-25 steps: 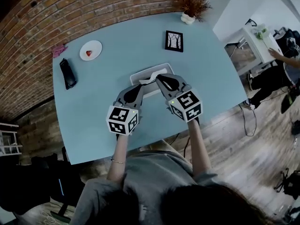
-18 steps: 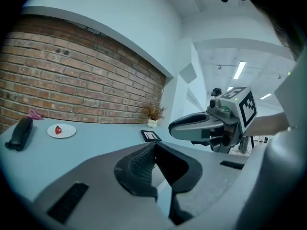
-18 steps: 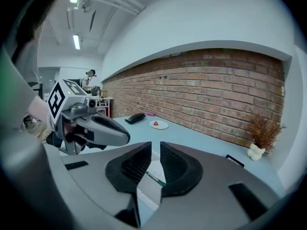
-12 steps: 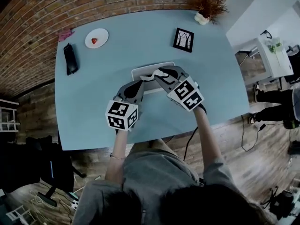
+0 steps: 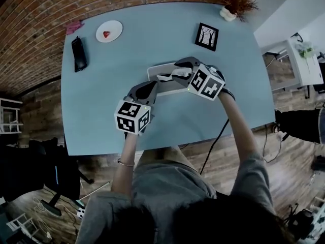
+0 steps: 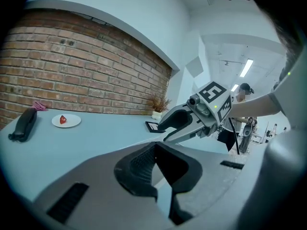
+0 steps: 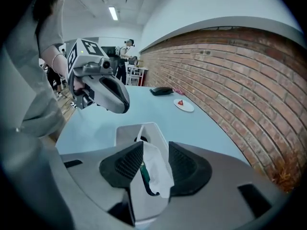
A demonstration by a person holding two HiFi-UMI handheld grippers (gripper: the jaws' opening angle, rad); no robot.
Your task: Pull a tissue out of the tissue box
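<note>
The tissue (image 7: 158, 176) stands up from the tissue box (image 5: 155, 71) at mid-tabletop (image 5: 101, 111), between the opening jaws of the right hand-held gripper (image 7: 154, 163), while the closed, empty left hand-held gripper (image 6: 154, 147) sits just left.

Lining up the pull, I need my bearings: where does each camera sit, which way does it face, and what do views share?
Head view: on the person's head, facing steeply down at the table; shows both arms, left gripper and right gripper.
Left gripper view: on the left gripper, facing across the table toward the brick wall; its own shut jaws below, right gripper ahead.
Right gripper view: on the right gripper, facing down at the tissue box; its opening jaws flank the tissue.
Shared: both gripper views show the plate.
</note>
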